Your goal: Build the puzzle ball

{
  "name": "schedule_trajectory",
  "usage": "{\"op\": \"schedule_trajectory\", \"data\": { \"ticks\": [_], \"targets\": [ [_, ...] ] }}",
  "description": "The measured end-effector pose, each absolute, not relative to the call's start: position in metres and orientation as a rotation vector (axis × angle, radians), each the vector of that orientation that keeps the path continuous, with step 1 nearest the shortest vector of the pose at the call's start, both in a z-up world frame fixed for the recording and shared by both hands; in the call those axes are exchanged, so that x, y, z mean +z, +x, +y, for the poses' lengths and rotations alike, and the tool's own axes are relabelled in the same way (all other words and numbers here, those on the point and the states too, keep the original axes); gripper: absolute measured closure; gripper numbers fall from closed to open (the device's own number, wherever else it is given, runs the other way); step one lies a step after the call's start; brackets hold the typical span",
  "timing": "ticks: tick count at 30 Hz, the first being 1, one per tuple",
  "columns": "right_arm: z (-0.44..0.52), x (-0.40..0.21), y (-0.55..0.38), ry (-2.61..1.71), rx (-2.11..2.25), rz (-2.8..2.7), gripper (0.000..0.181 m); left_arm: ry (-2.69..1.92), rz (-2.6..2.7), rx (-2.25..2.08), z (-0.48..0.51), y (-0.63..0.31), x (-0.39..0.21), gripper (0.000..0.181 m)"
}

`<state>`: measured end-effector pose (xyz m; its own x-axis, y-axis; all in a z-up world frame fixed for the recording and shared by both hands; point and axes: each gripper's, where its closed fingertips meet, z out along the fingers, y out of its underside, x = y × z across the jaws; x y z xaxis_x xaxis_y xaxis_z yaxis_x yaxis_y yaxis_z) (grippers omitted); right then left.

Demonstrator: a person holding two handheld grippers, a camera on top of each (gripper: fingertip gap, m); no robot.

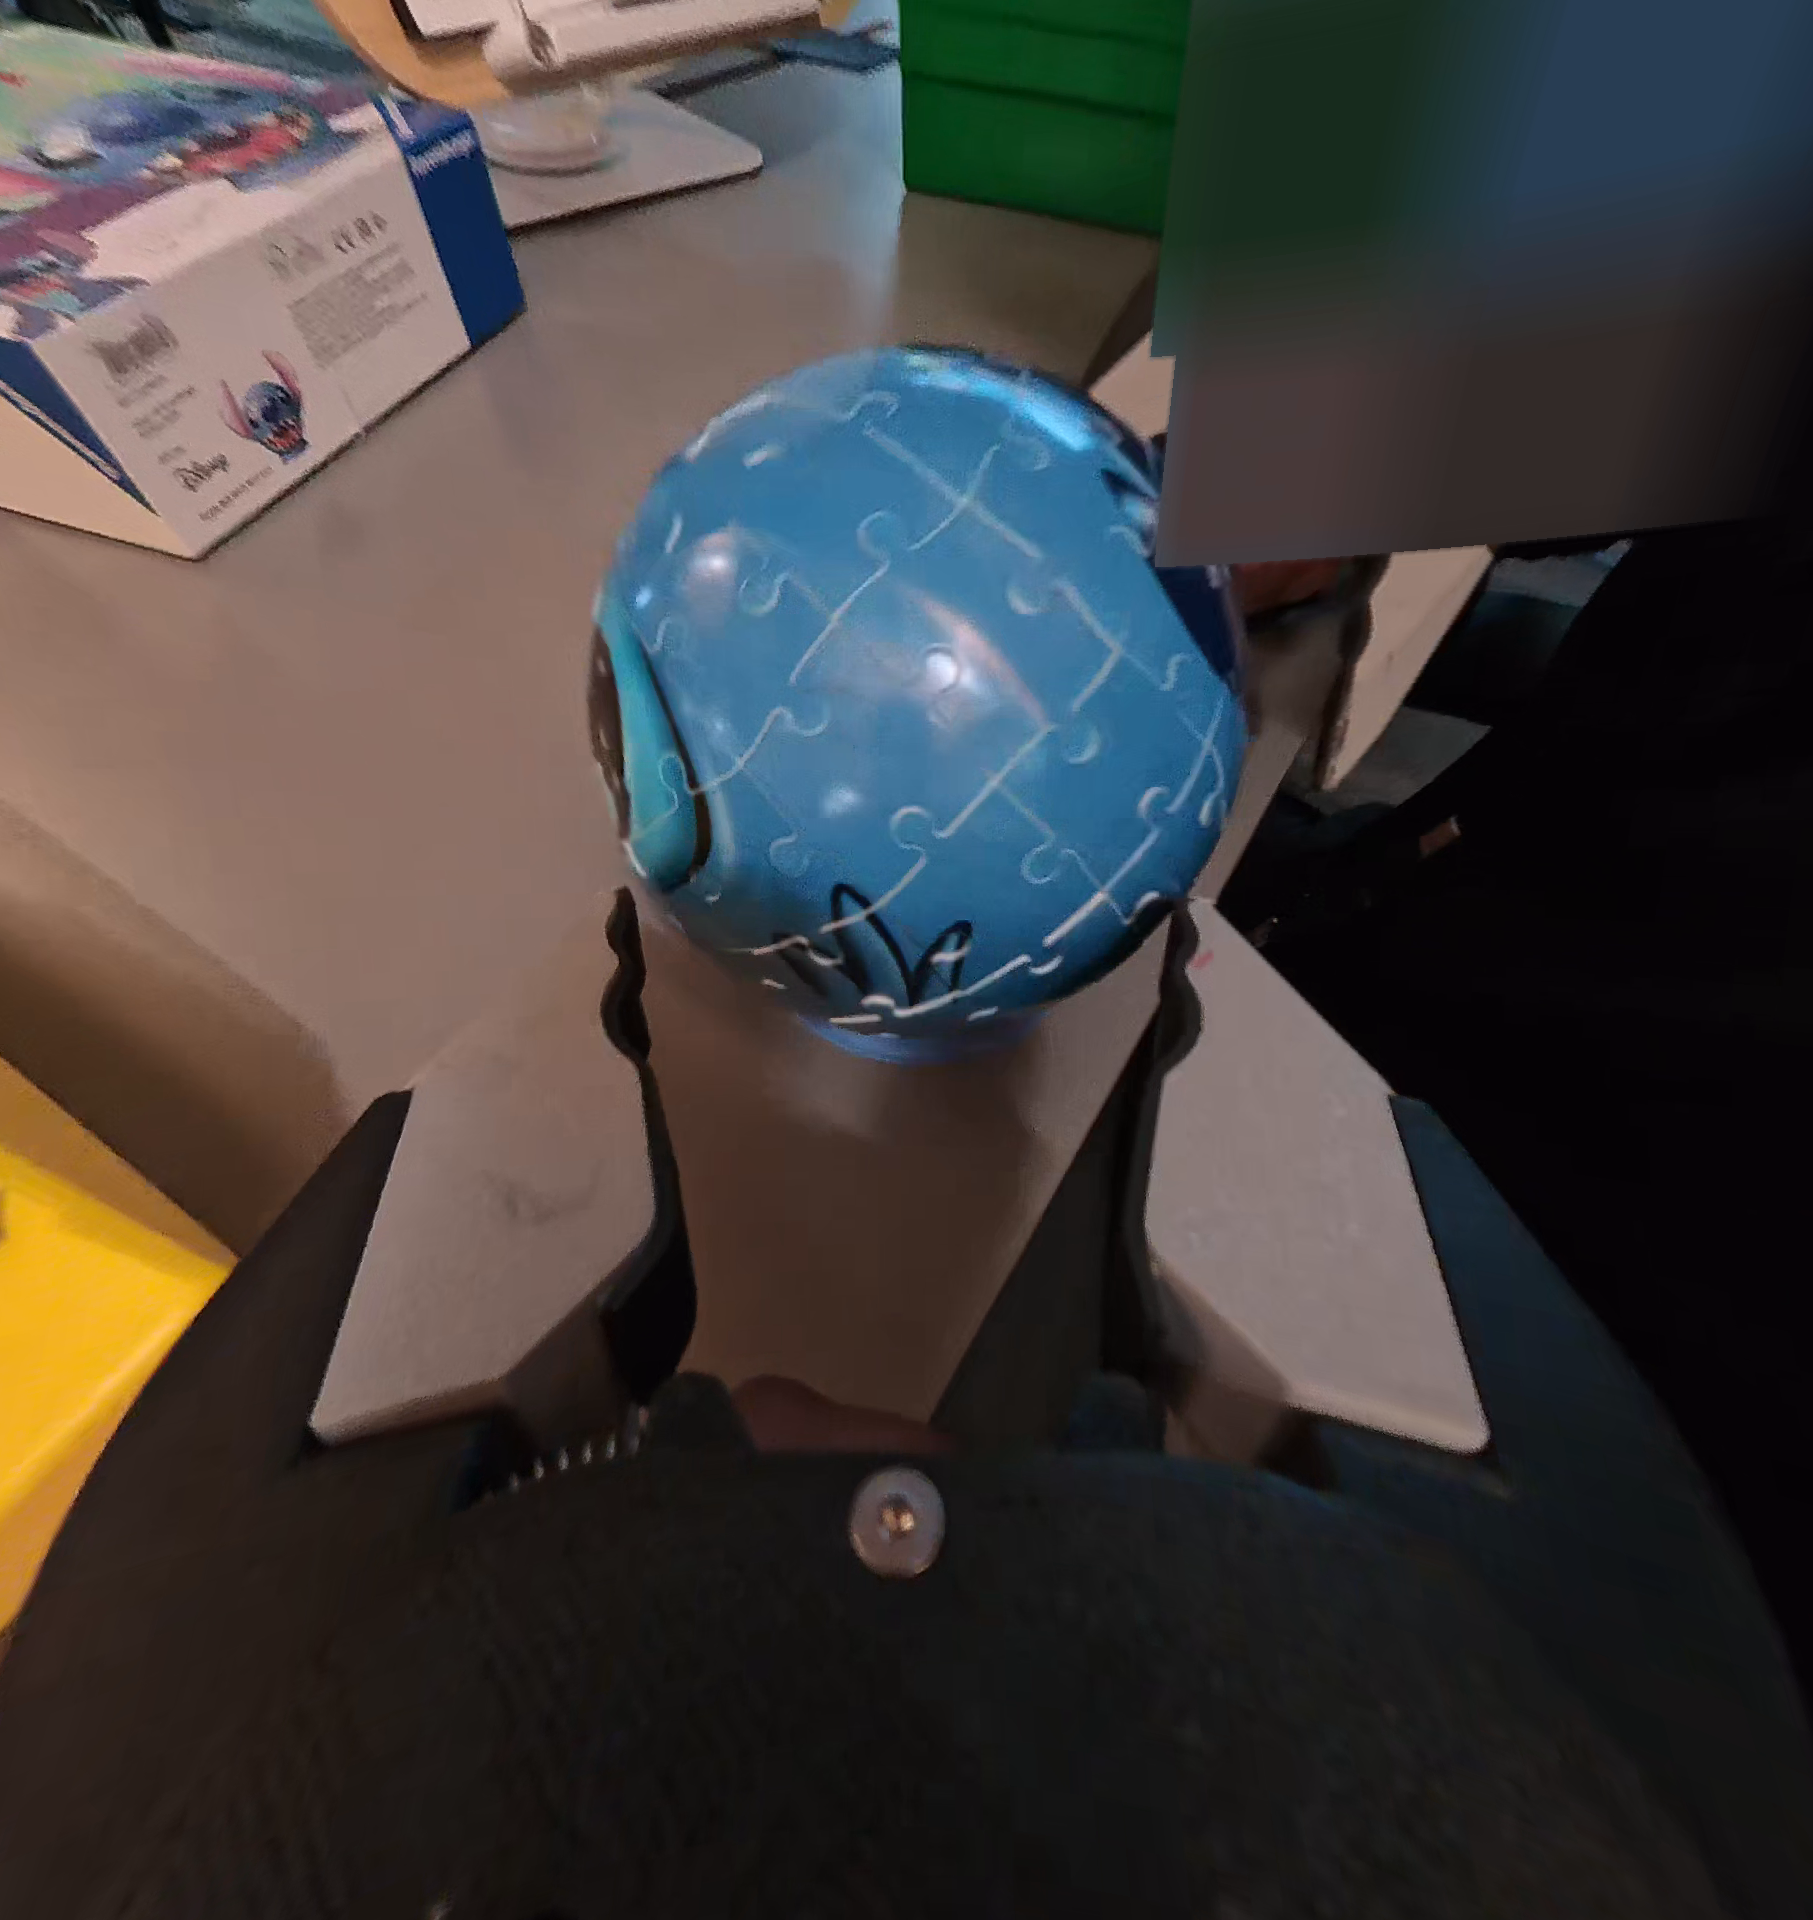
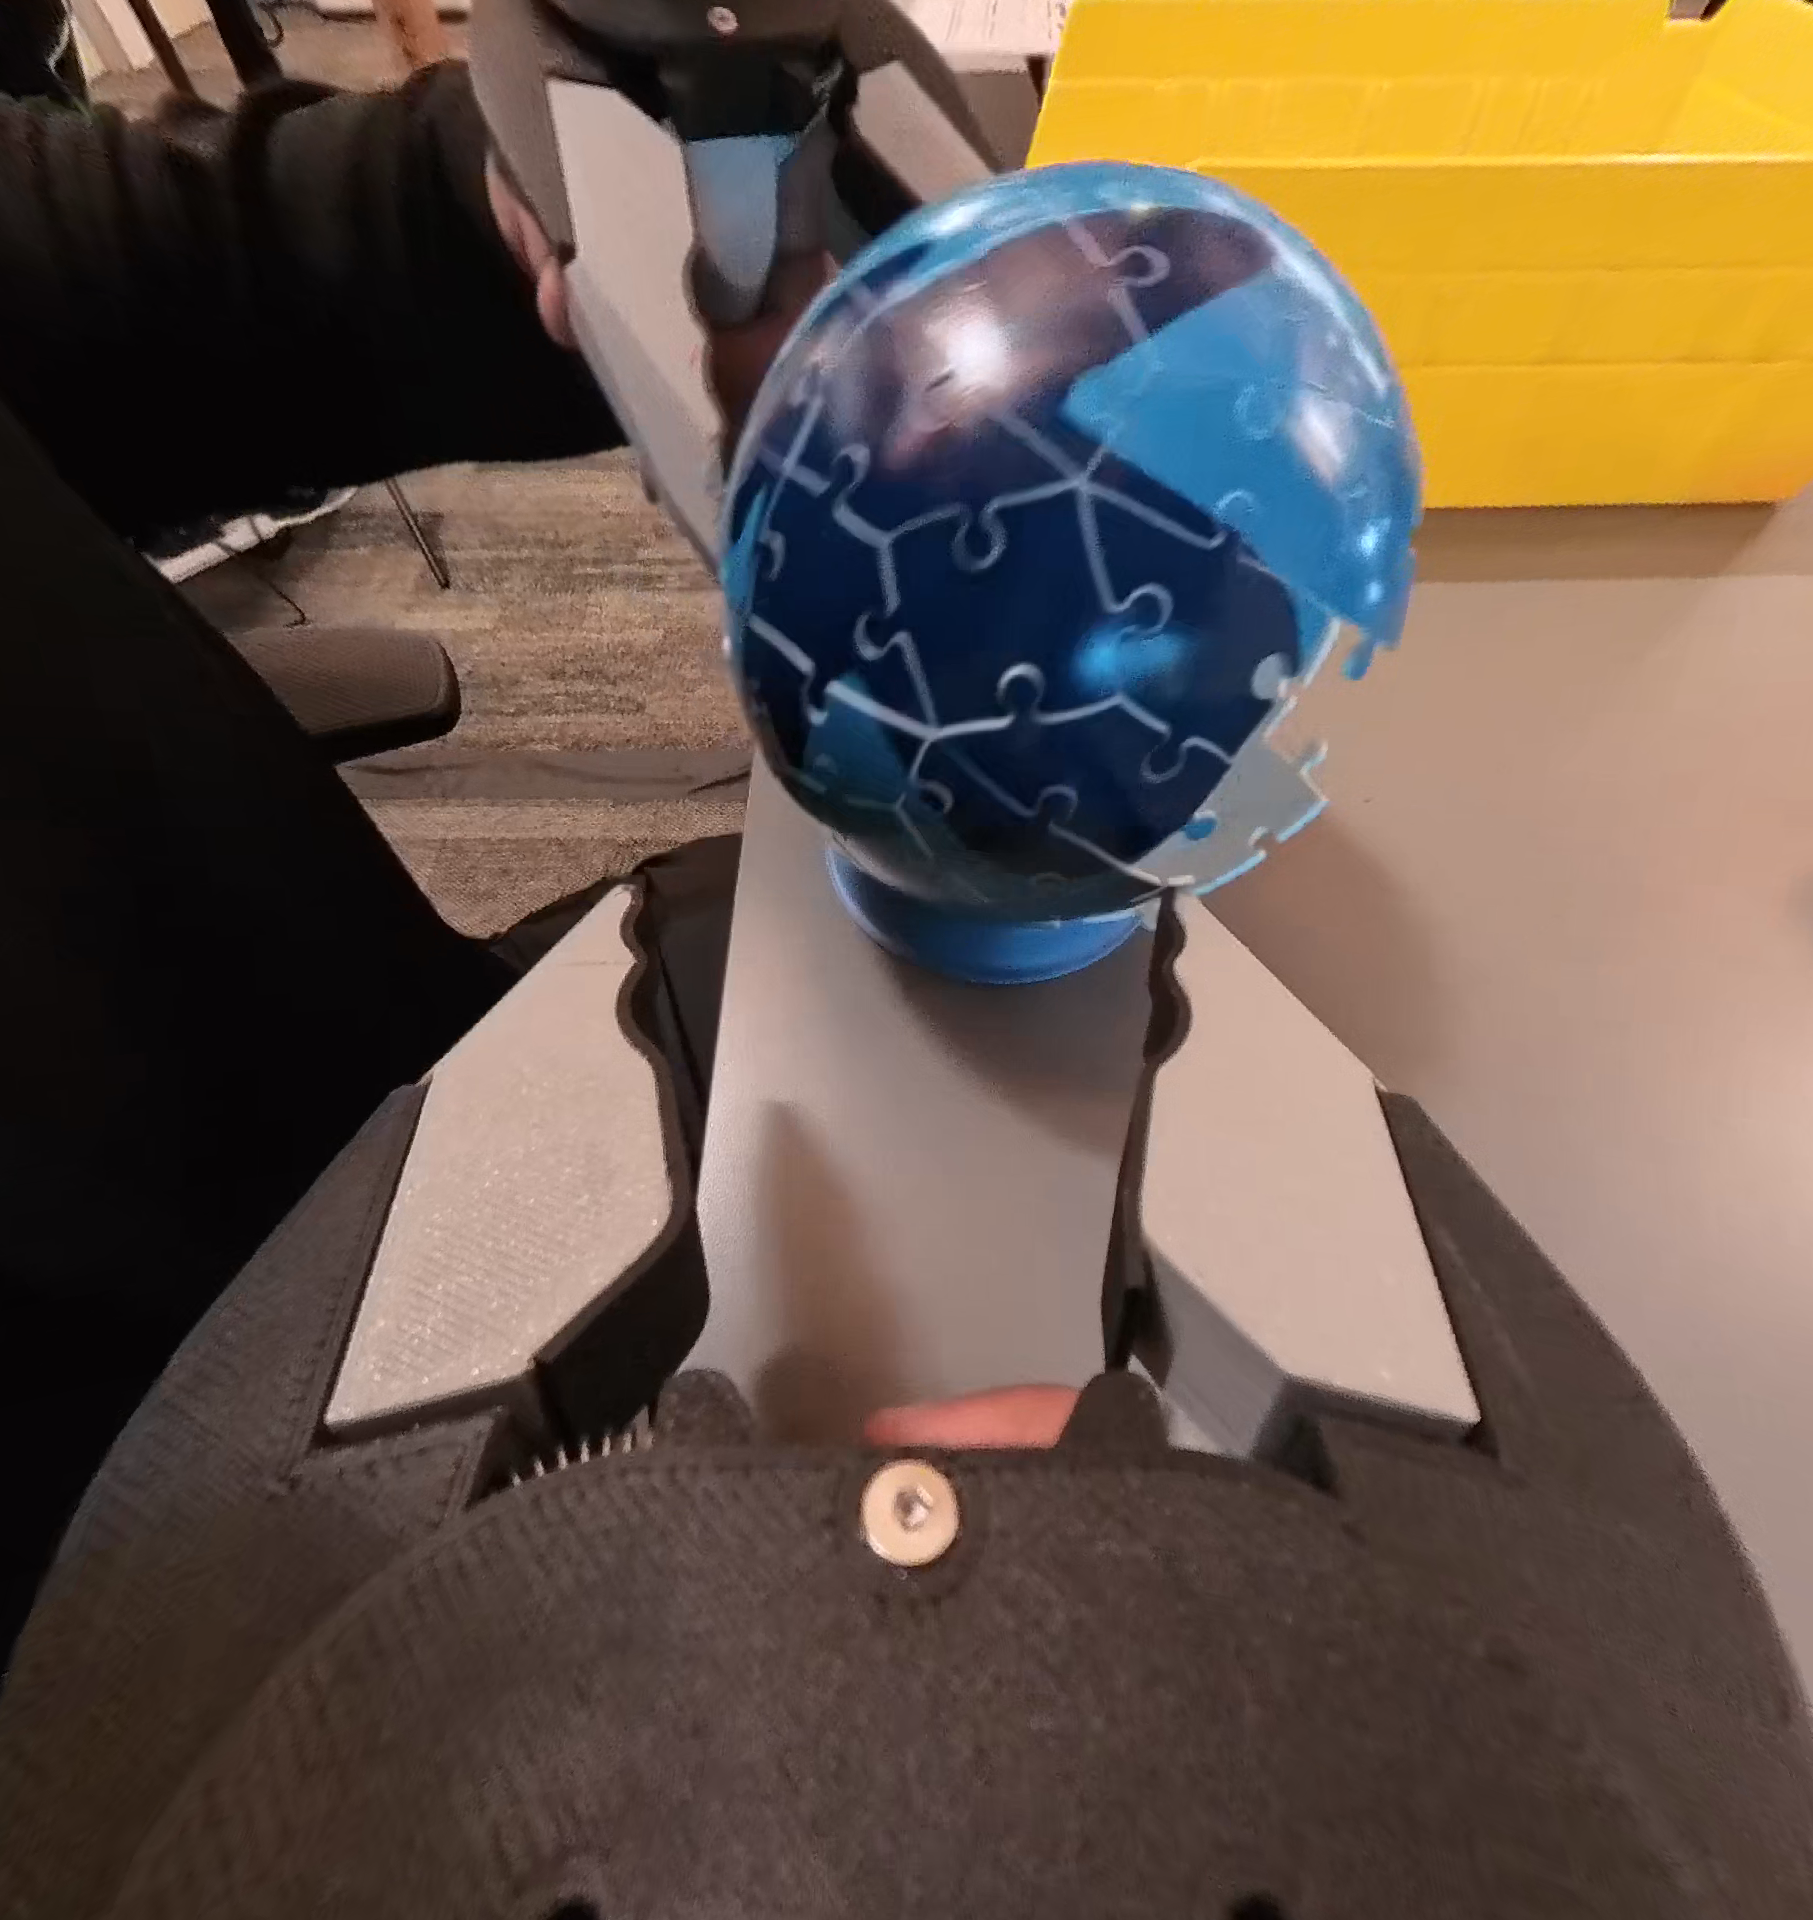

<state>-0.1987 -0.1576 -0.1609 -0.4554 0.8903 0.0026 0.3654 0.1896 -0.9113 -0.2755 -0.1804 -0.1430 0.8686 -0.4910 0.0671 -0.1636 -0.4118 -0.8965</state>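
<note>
Table (image 1: 289, 727): flat, matte grey-beige top. The puzzle ball stands near its front edge; carpeted floor (image 2: 569, 623) shows below that edge in the right wrist view.

Surroundings: a printed cardboard puzzle box (image 1: 206, 312), white and blue, lies at far left of the left wrist view. A yellow bin (image 2: 1504, 312) with plain, smooth walls stands behind the ball in the right wrist view; a yellow corner (image 1: 60, 1382) also shows at lower left of the left wrist view. A green block (image 1: 1027, 104) sits at the far end of the table.

Puzzle ball (image 1: 923, 686): glossy plastic sphere of curved interlocking pieces, seams pale. Light blue on the side the left wrist view sees; mostly dark blue on the other side (image 2: 1047, 582). It rests on a round blue stand (image 2: 985, 935). At the right in the right wrist view the shell ends in a jagged edge of open tabs, so the ball is incomplete.

Left hand-held gripper (image 1: 897, 935): grey fingers with black wavy pads, spread wide, tips at either side of the ball's lower part. Contact cannot be told; images are blurred.

Right hand-held gripper (image 2: 897, 935): likewise spread wide, holding nothing, right tip just beside the stand.

A dark sleeve (image 2: 258, 291) reaches in at upper left of the right wrist view.
</note>
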Motion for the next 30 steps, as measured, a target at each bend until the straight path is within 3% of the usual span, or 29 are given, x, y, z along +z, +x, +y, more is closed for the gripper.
{"op": "schedule_trajectory", "data": {
  "ticks": [4, 7, 19, 30],
  "targets": [
    [-0.169, -0.166, -0.195, -1.123, 1.236, -1.993, 0.086, -1.891, 0.419, -0.399, -0.177, -0.295, -0.120, 0.090],
    [-0.180, -0.165, -0.192, -1.049, 1.245, -2.028, 0.095, -1.850, 0.356, -0.429, -0.175, -0.307, -0.113, 0.098],
    [-0.151, -0.166, -0.168, -0.870, 1.159, -2.091, 0.094, -1.869, 0.440, -0.488, -0.205, -0.284, -0.115, 0.086],
    [-0.163, -0.187, -0.176, -0.667, 0.973, -2.209, 0.093, -2.026, 0.469, -0.171, -0.185, -0.265, -0.146, 0.080]
  ]
}}
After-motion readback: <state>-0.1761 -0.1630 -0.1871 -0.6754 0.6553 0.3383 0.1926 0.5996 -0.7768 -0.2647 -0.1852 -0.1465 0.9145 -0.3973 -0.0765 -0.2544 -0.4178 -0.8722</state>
